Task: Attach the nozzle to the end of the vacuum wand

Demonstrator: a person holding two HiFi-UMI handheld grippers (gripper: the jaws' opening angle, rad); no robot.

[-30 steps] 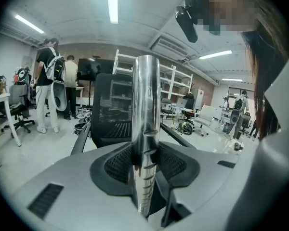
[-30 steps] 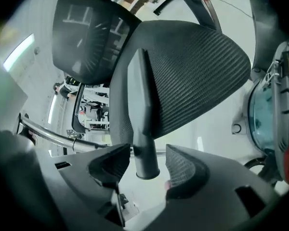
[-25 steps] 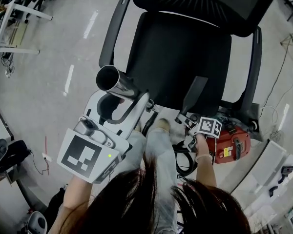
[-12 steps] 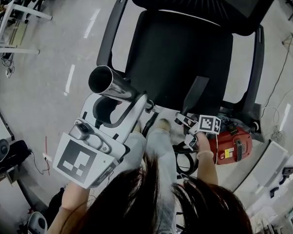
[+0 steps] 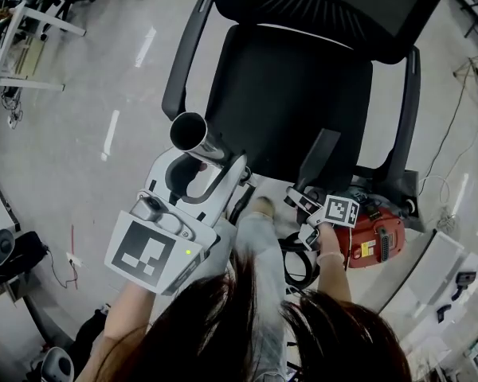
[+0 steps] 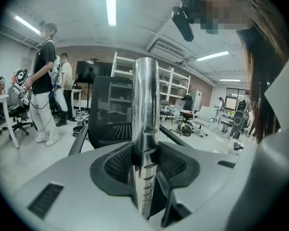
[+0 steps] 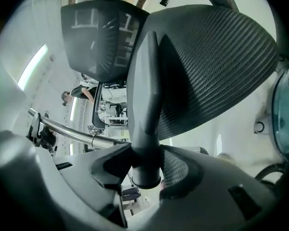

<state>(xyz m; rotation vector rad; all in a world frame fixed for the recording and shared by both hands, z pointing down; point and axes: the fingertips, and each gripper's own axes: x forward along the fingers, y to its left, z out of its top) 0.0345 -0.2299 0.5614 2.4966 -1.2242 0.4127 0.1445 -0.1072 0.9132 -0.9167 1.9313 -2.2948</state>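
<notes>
**Right gripper view: jaws close on the nozzle**

Right tool (image 7: pixel 147 170) has just been narrowing its jaws, and the black nozzle (image 7: pixel 147 95) stands clamped between them, at the front edge of the chair seat (image 5: pixel 287 94). Left tool (image 6: pixel 145 165) grips the chrome vacuum wand (image 6: pixel 145 105), whose open end has swung towards the chair since half a second ago. Both parts are held, well apart; lining them up looks next.

Black office chair (image 5: pixel 291 94) — pale floor (image 5: pixel 72 173)
</notes>
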